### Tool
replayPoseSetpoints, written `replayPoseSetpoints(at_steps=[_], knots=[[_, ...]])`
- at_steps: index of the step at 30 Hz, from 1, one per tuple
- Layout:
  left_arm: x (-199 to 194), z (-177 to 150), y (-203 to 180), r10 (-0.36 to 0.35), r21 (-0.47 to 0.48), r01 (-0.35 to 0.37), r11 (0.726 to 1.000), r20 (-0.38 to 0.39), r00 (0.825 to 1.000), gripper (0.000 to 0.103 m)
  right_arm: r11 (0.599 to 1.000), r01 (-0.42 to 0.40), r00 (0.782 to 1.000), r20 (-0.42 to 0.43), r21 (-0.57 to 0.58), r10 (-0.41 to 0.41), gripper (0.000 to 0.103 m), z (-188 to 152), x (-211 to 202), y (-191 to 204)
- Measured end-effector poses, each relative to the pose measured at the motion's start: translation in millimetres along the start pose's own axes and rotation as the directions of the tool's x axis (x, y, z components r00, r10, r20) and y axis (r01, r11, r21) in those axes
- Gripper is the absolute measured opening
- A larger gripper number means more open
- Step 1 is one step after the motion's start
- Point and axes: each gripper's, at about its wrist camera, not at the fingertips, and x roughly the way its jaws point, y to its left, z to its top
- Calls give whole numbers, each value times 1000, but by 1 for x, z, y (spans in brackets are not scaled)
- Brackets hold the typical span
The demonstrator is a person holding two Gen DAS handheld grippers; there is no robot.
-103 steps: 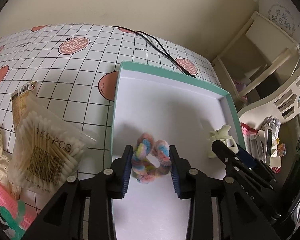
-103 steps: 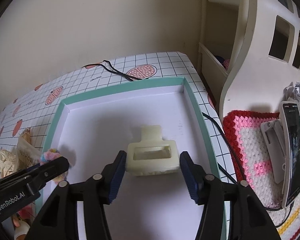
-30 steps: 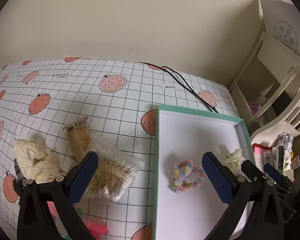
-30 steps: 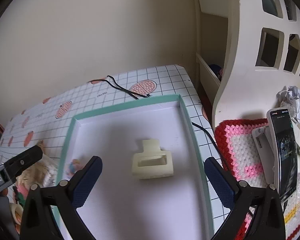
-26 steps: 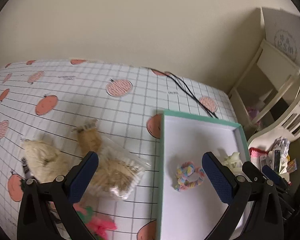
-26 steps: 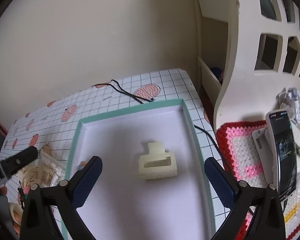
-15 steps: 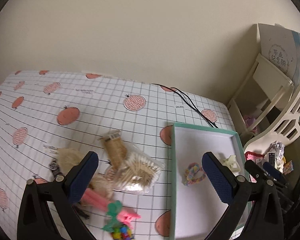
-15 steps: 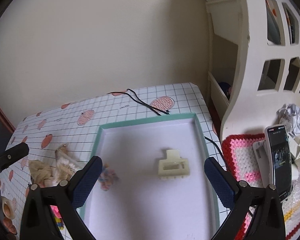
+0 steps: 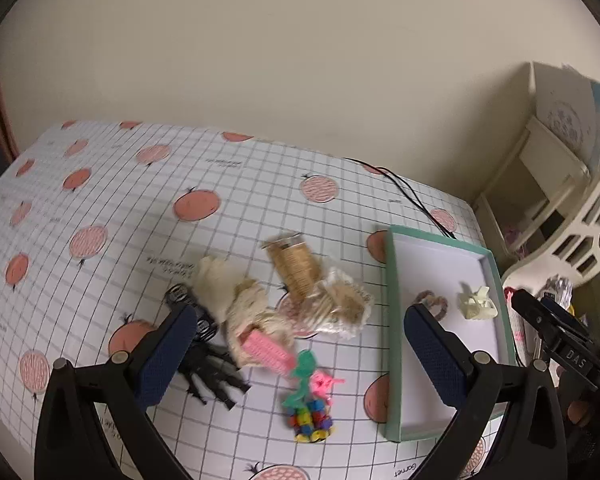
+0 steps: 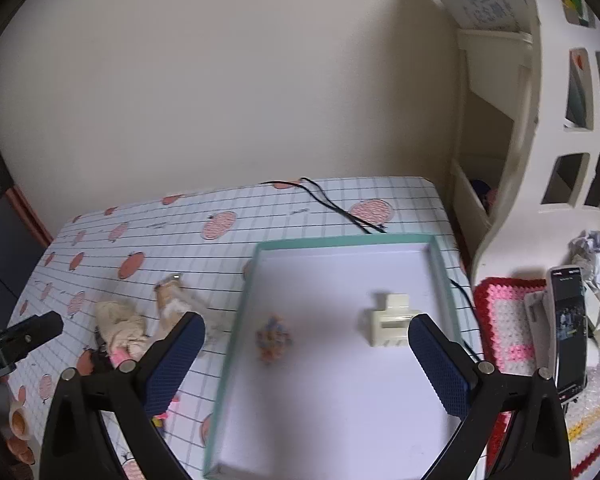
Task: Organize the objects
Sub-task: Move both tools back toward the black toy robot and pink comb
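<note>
Hovering high above the table (image 9: 236,208), the left gripper (image 9: 296,344) has its jaws wide apart and empty, over the loose pile with the cotton swab bag (image 9: 336,304). The right gripper (image 10: 304,356), equally wide and empty, hangs above the teal-rimmed tray (image 10: 340,240), where the cream hair claw (image 10: 392,322) and pastel scrunchie (image 10: 273,338) lie apart.

A table covering (image 9: 148,216) with a black grid and pink round fruit prints spans the centre and left of both views. A thin black cable (image 10: 332,200) lies on it near the upper centre of the right wrist view. A plain cream wall (image 9: 280,60) fills the upper frame. A white shelf unit (image 10: 520,128) occupies the right edge. A pink-and-white crocheted mat (image 10: 508,320) lies at lower right, a phone (image 10: 568,328) upright beside it, crumpled paper (image 10: 594,256) above.
</note>
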Motion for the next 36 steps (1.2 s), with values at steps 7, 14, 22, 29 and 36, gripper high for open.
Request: replayPoseSetpoints(at_steps=[7, 14, 22, 29, 36], knots=[[-6, -5, 29, 2, -43, -3, 999, -3, 1000, 103, 993, -104, 994, 23, -62, 106, 103, -3, -6, 35], [4, -10, 51, 20, -97, -24, 995, -39, 999, 103, 976, -157, 987, 15, -154, 161, 103, -14, 2, 78], [16, -16, 69, 38, -138, -49, 989, -78, 996, 103, 969, -192, 981, -40, -158, 188, 103, -29, 21, 109], [29, -21, 90, 59, -183, -79, 980, -115, 992, 103, 961, -225, 968, -146, -161, 203, 103, -46, 50, 129], [50, -32, 110, 73, -251, -121, 960, -194, 978, 103, 952, -238, 956, -220, -193, 194, 103, -63, 68, 148]])
